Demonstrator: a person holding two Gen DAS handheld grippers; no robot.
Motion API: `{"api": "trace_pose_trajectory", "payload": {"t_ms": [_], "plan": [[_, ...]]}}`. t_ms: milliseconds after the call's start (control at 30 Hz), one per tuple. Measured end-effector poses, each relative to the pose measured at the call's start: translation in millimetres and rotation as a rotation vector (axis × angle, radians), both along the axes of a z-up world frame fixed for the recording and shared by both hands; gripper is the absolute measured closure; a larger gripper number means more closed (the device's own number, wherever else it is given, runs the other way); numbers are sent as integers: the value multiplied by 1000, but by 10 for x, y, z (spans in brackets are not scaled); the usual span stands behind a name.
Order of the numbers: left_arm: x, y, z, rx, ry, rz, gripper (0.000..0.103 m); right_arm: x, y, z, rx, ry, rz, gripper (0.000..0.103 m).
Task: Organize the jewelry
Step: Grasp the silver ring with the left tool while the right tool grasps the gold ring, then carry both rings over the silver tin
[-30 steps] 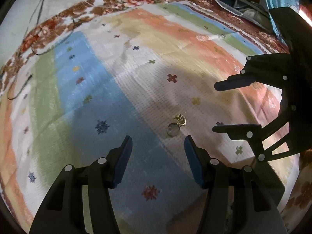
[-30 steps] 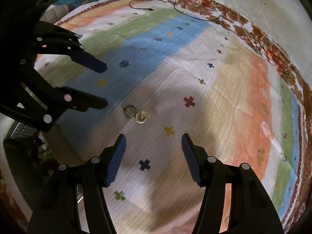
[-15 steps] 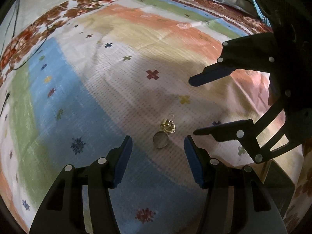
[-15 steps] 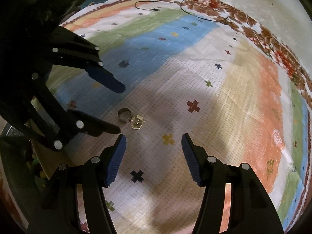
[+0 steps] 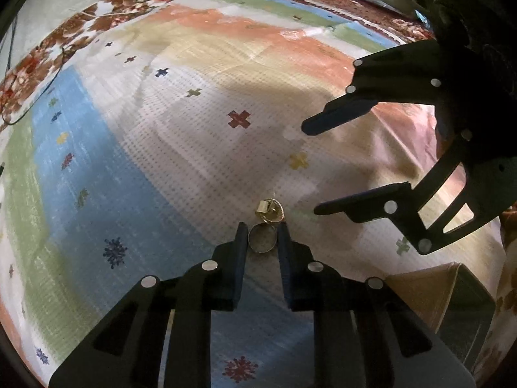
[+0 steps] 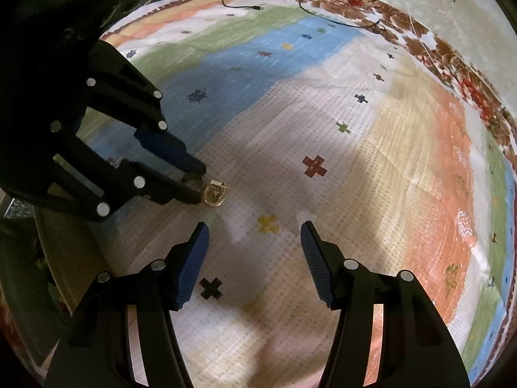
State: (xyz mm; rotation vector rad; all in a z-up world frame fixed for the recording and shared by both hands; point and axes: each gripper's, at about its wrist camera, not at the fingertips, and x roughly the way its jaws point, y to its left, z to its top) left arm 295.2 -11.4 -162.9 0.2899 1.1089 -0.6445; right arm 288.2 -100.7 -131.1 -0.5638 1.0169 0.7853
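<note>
**Left claw pinches a ring on the striped cloth**

A cloth [image 5: 194, 148] with broad bands of blue, green, cream and orange covers almost the whole scene, dotted with small crosses and stars and edged with a brown floral border [image 6: 446, 55]. A thin black cable [image 6: 290, 3] lies across its far edge in the right wrist view. In the left wrist view a brown box [image 5: 429, 291] sits at the near right, partly behind the gripper frame.

The left gripper [image 5: 262, 236] points steeply down at the cloth. Its jaws have just been closing, and a plain ring [image 5: 262, 241] now sits between the two fingers [image 5: 239, 242], which touch it on both sides, so the claw is pinching the ring. The ring lies flat on the cloth. In the right wrist view the same tips meet at the ring [image 6: 193, 179], which is mostly hidden by them.

The right gripper [image 6: 253, 242] hangs near, to the right of the left one, its jaws spread wide with nothing between them but cloth and a yellow cross [image 6: 267, 223].

Just beyond the ring lies a second, gold piece [image 5: 269, 209], ornate and rounded; it touches or nearly touches the ring's far edge. From the right wrist it shows just beside the left fingertips [image 6: 214, 192].
</note>
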Motion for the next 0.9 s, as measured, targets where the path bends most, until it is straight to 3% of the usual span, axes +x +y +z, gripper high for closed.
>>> {"api": "trace_pose_trajectory", "payload": {"t_ms": [667, 800, 867, 900], "plan": [[-41, 444, 52, -21, -23, 92, 85, 39, 306, -98, 19, 9, 39, 44], [-33, 520, 53, -22, -24, 119, 85, 73, 343, -94, 33, 16, 21, 67], [-43, 533, 60, -30, -22, 121, 85, 91, 358, -100, 36, 33, 16, 72], [-53, 537, 69, -33, -28, 121, 85, 79, 369, -104, 33, 45, 27, 81]]}}
